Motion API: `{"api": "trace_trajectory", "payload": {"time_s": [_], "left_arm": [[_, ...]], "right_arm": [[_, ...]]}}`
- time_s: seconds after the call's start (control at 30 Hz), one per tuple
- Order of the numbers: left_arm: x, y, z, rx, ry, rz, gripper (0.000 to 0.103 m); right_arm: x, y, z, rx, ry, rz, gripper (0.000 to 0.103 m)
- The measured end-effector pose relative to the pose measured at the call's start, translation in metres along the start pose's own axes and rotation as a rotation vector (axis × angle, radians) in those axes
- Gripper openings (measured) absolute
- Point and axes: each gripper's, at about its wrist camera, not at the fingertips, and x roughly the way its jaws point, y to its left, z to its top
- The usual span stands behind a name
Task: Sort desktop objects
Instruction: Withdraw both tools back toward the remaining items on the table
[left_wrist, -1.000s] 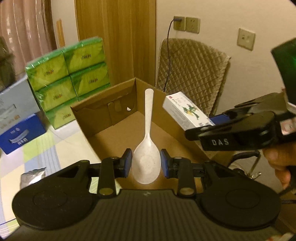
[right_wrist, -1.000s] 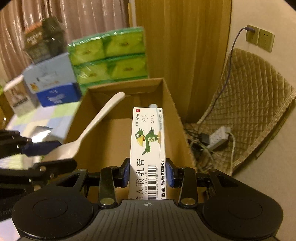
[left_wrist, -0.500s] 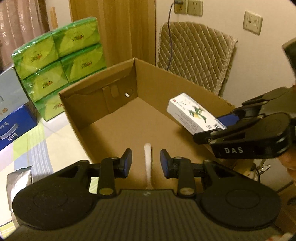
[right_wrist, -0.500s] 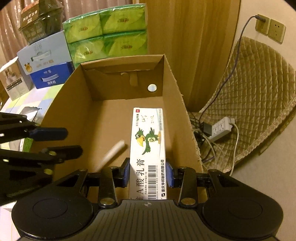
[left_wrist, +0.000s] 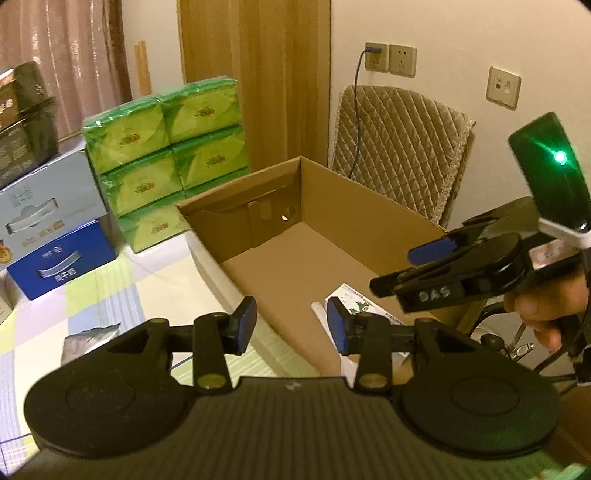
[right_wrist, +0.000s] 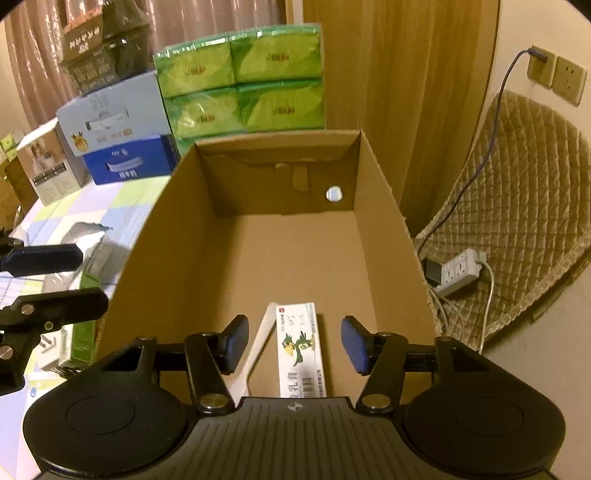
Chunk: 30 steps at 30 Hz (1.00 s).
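I saw my left gripper spread wide and holding nothing. My right gripper was spread wide too. The white plastic spoon and the white medicine box with a green bird lay side by side inside the brown cardboard box.

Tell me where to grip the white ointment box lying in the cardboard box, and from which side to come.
Grip the ointment box across its two long edges near mid-length, coming straight down from above. It lies flat on the cardboard box floor. The white spoon lies close along its left edge, so that finger has little room.
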Motion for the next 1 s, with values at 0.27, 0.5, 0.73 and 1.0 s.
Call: {"api": "trace_trajectory", "payload": {"time_s": [0.27,0.5,0.73,1.0], "left_arm": [[-0.051,0.025,-0.015,-0.034,-0.019,0.04,0.043],[-0.11,0.064,-0.045,-0.058,-0.015,0.126,0.055],[-0.156,0.097,-0.097,-0.09,0.013,0.199,0.068],[-0.174,0.113,-0.155,-0.08,0.066,0.182,0.084]], "right_arm": [[-0.062,0.029,-0.001,0.0,-0.105,0.056,0.06],[-0.113,0.083,-0.016,-0.045,-0.182,0.165,0.071],[-0.123,0.139,-0.045,-0.156,-0.166,0.242,0.077],[-0.096,0.167,-0.08,-0.208,-0.076,0.286,0.077]]}}
